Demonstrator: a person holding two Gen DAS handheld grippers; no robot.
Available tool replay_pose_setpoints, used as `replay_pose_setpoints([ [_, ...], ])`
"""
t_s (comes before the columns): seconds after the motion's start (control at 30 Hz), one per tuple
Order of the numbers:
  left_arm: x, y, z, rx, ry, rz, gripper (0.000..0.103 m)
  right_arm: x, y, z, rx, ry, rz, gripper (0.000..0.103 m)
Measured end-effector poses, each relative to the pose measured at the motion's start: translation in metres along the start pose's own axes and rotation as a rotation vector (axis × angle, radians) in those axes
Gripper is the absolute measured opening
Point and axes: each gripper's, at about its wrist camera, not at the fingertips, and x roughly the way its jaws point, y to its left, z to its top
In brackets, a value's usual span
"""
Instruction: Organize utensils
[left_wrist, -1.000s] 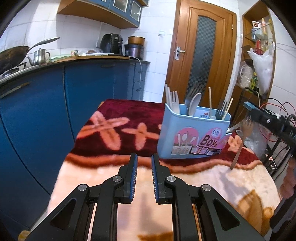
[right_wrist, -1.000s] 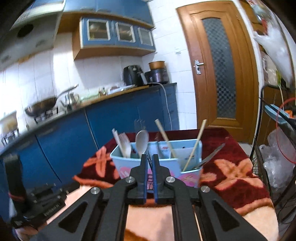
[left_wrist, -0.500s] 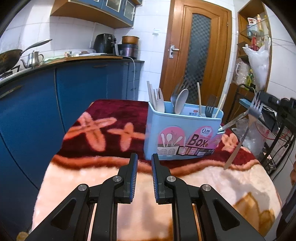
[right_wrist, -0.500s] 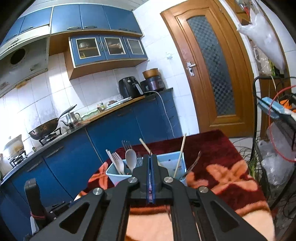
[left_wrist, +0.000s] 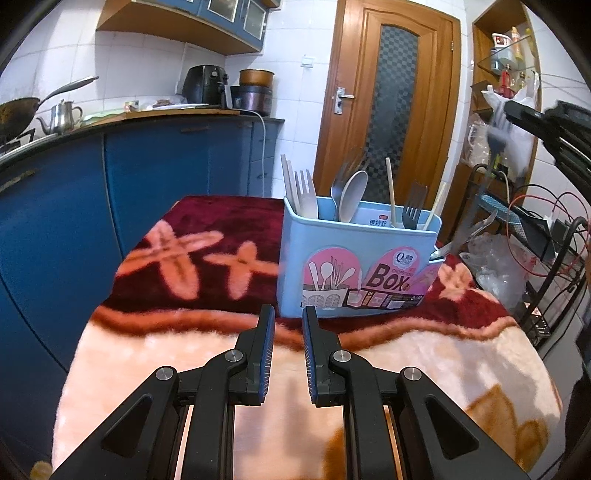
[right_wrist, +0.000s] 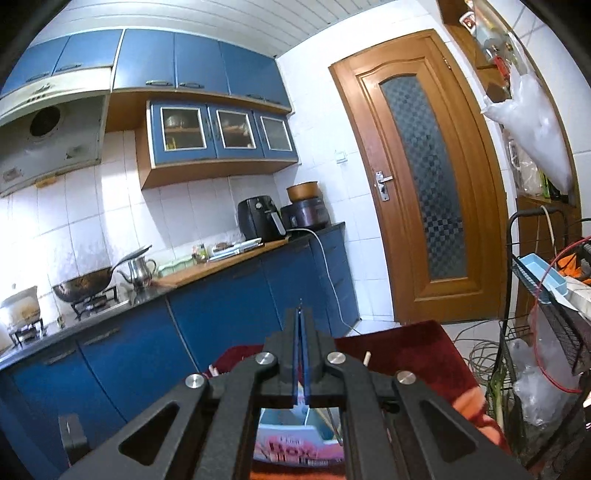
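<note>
Altogether one blue box (left_wrist: 354, 266) holds two spoons, two forks; left tool (left_wrist: 288, 325) slightly parted and empty, right tool (right_wrist: 300, 325) clamps a fork.

The left gripper (left_wrist: 287, 325) points toward twelve o'clock, tilted downward, its blue-padded jaws slightly apart with nothing between them. The right gripper (right_wrist: 300, 325) points nearly level, jaws pressed together; its black frame shows at two o'clock in the left view.

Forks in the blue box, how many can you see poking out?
3 forks in the blue box: a pale one at its left end, a shiny metal one behind the spoon, and a dark one toward the right. More may hide inside.
</note>
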Motion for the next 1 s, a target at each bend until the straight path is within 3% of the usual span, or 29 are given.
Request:
replay_pose_setpoints([
  [0.17, 0.001, -0.001, 0.0, -0.002, 0.001, -0.002, 0.015, 0.019, -0.003, -0.008, 0.004, 0.009, -0.023, 0.003],
  [0.53, 0.007, -0.001, -0.002, -0.006, 0.011, -0.005, 0.015, 0.054, -0.02, -0.044, 0.019, 0.174, -0.042, 0.005],
  [0.57, 0.007, -0.001, -0.002, -0.006, 0.011, -0.004, 0.015, 0.055, -0.02, -0.045, 0.022, 0.182, -0.036, 0.005],
  [0.67, 0.006, -0.001, -0.002, -0.006, 0.009, -0.006, 0.015, 0.051, -0.021, -0.047, 0.025, 0.186, -0.029, 0.021],
  [1.0, -0.007, -0.008, 0.001, 0.001, -0.019, -0.016, 0.015, 0.023, -0.016, -0.045, 0.02, 0.177, -0.003, 0.022],
])
